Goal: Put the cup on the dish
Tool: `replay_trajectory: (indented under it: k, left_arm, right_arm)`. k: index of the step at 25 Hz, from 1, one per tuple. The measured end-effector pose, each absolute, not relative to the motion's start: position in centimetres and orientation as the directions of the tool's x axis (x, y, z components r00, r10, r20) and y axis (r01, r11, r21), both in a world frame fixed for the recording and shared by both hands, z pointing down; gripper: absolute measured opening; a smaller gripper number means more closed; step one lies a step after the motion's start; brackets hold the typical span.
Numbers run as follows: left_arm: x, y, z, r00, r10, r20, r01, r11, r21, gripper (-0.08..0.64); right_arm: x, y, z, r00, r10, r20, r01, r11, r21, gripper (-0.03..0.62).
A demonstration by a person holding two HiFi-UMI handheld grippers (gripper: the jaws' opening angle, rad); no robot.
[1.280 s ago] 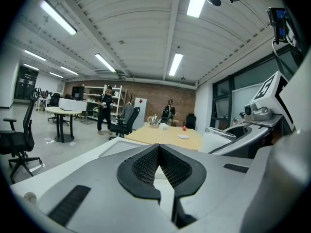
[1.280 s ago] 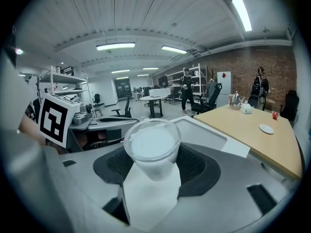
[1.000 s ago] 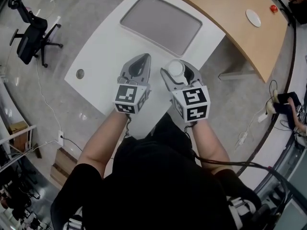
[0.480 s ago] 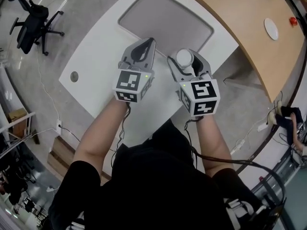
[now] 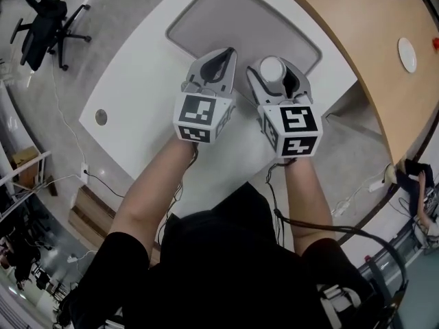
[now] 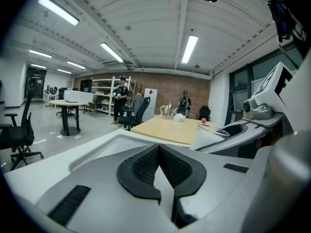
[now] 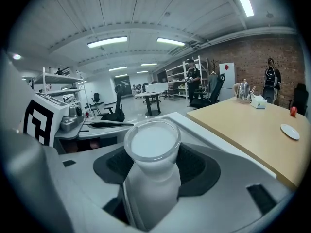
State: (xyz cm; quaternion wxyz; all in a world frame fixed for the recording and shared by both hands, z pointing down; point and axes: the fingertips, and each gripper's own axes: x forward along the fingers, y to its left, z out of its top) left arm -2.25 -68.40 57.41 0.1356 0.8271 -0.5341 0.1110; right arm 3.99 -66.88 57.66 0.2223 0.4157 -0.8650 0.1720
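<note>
**Cup carried forward, dish still far off**

Within the last second both grippers advanced from short of the grey panel point(image 5: 226, 19) to its near edge. The right gripper point(image 5: 281, 81) stayed clamped on the white cup point(image 5: 272, 68), which stood upright between its jaws, mouth up, above that near edge. The left gripper point(image 5: 221, 57) rode just beside it, also at the panel's near edge, with its jaws pressed together on nothing. The dish point(image 5: 407, 54) lay well beyond the panel's right side, on the wooden table point(image 5: 357, 19). The carry was evidently under way, but most of the distance seemed still ahead, and the next move probably called for a long reach to the right.
</note>
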Motion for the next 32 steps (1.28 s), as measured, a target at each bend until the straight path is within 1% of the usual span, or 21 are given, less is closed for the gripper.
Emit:
replay_trajectory:
  k: [9,17,25,32]
  left_arm:
    - [-2.2,-72.6,59.9,0.402,-0.854,0.33,-0.915,-0.386,0.116,0.003]
    - [-2.2,-73.8,62.3,0.395,-0.847,0.355,-0.918,-0.375,0.128,0.003]
    - [-1.1,-72.9,63.2,0.398,-0.843,0.361,-0.917,-0.38,0.125,0.003]
    - [-0.7,-73.0,63.2,0.389,-0.853,0.348,-0.92,-0.376,0.109,0.003]
  right_arm:
    - [3.7,-71.3,60.7,-0.532,-0.657,0.534,-0.812,0.575,-0.101,0.233]
    - [3.8,-73.4,63.4,-0.497,-0.665,0.558,-0.827,0.558,-0.071,0.233]
    - [4.0,-72.9,65.7,-0.49,-0.64,0.592,-0.828,0.555,-0.084,0.233]
    - [3.9,-72.8,66.0,-0.493,-0.653,0.575,-0.827,0.557,-0.076,0.233]
